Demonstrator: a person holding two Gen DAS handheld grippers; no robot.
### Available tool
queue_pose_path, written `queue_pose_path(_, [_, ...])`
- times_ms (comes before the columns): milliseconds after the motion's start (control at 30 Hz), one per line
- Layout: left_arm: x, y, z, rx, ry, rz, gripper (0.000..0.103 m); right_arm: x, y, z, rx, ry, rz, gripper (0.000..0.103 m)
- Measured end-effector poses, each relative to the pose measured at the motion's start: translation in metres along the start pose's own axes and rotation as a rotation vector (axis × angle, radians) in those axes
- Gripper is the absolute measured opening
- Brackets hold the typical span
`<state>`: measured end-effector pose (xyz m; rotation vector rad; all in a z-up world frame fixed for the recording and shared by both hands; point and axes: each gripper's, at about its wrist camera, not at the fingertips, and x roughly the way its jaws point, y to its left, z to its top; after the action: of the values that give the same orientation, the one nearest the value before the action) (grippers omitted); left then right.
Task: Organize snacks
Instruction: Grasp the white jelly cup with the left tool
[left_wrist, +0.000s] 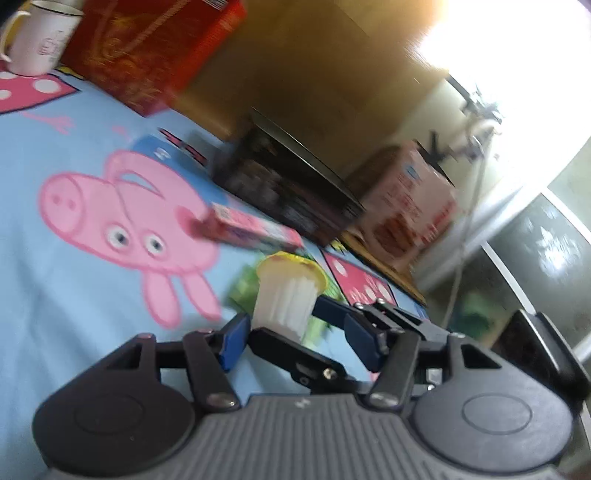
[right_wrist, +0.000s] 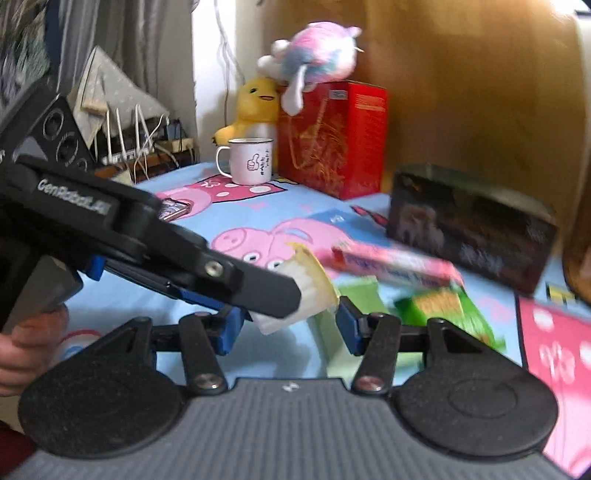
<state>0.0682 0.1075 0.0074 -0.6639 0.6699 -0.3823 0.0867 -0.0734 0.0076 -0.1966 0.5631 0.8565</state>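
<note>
While the left wrist view shows the jelly cup (left_wrist: 286, 295) upright between the left gripper (left_wrist: 295, 332) pads, only the right wrist view shows a hand (right_wrist: 26, 350) and, far behind the cup, a mug (right_wrist: 251, 160) and plush duck (right_wrist: 255, 107). There the right gripper (right_wrist: 290, 325) pads meet the tilted cup's lid and base, clamped. A right finger crosses the left jaws' gap, so I cannot tell whether the left grips. Just behind the cup lie a pink box (left_wrist: 255, 230) and green packet (right_wrist: 447, 314), with a dark box (left_wrist: 288, 184) beyond, all on the pig-print cloth (left_wrist: 74, 258).
</note>
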Motion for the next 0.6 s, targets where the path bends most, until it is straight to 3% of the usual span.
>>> queue_pose_path(267, [0.028,0.027,0.039,-0.03,-0.044,0.119,0.057,0.048,-0.012,0.016,-0.069,0.048,-0.08,0.057])
queue_pose_path(367, [0.044,0.035,0.035,-0.042,0.002,0.109,0.04,0.061,-0.02,0.009,-0.045,0.099,-0.074,0.057])
queue_pose_path(600, [0.036,0.017,0.036,0.002,-0.019,0.098,0.038,0.047,-0.019,0.012,-0.053,0.047,-0.056,0.056])
